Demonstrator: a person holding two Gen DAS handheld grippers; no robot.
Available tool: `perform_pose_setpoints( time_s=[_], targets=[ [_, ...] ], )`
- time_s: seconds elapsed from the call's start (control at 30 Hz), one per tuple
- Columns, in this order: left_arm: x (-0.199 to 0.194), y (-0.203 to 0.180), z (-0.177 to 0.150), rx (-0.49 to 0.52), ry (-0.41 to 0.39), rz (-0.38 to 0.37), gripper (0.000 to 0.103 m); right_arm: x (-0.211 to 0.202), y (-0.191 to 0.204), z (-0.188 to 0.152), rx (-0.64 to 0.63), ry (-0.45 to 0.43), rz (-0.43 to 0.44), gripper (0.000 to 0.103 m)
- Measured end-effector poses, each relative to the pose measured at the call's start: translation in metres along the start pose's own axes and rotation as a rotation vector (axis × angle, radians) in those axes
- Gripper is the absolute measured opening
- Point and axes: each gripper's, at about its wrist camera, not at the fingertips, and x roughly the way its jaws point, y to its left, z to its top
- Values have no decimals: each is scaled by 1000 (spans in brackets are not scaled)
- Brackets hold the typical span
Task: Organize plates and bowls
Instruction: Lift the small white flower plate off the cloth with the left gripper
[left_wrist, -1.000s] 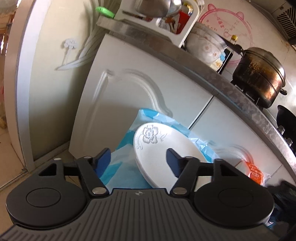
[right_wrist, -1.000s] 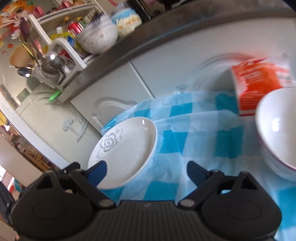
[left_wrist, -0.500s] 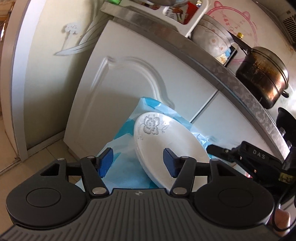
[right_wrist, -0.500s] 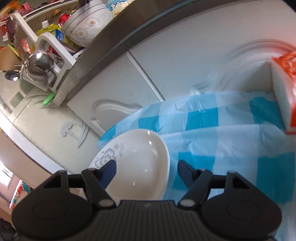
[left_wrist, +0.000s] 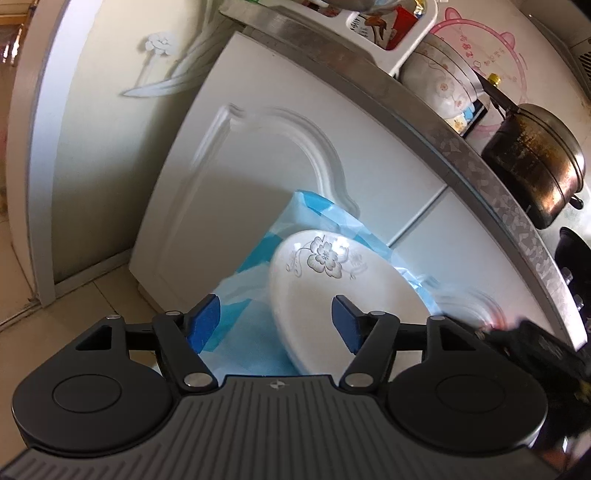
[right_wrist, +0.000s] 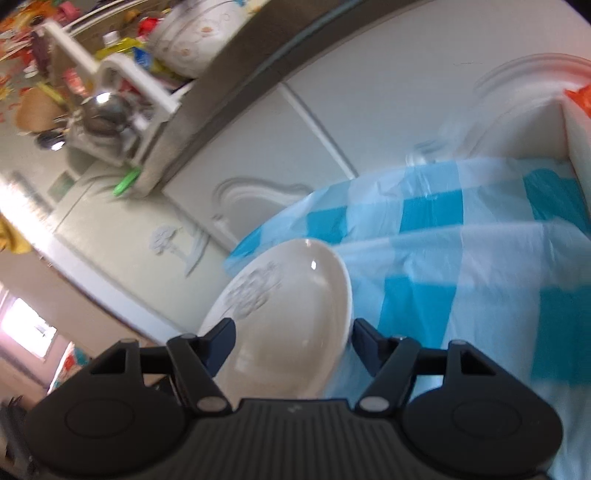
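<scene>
White cupboard doors back the checked-cloth surface (right_wrist: 461, 258). Flowered plate (right_wrist: 291, 314) sits at its corner. Right claw (right_wrist: 293, 341), since a second ago nearer, is closing astride the plate, pads not pressing; pickup appears imminent. Left claw (left_wrist: 275, 323) is opening, empty

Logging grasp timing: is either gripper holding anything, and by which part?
Nothing is gripped yet. The right gripper is closing around the plate's near rim; the left gripper is opening.
</scene>
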Motion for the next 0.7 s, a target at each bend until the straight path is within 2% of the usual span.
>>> perform_pose_setpoints(
  time_s=[0.13, 0.2, 0.27, 0.33, 0.4, 0.57, 0.7],
  targets=[
    [2, -2, -2, 8, 19, -23, 78, -21, 13, -22, -36, 48, 40, 70],
    [2, -4, -3, 18, 20, -22, 76, -28, 19, -28, -77, 30, -7, 73],
    [3, -4, -4, 26, 22, -22, 74, -31, 18, -24, -108, -27, -38, 73],
    [3, -6, -5, 43, 28, -22, 61, -28, 14, -14, -104, -64, -62, 73],
    [2, -8, -5, 71, 20, 7, 37, -20, 8, -5, -82, -81, -98, 72],
    [2, -7, -6, 73, 23, 5, 27, 9, -2, 4, -50, -37, -119, 60],
    [1, -7, -6, 78, 19, 7, 26, 21, -8, -2, 21, 12, -44, 61]
  ],
)
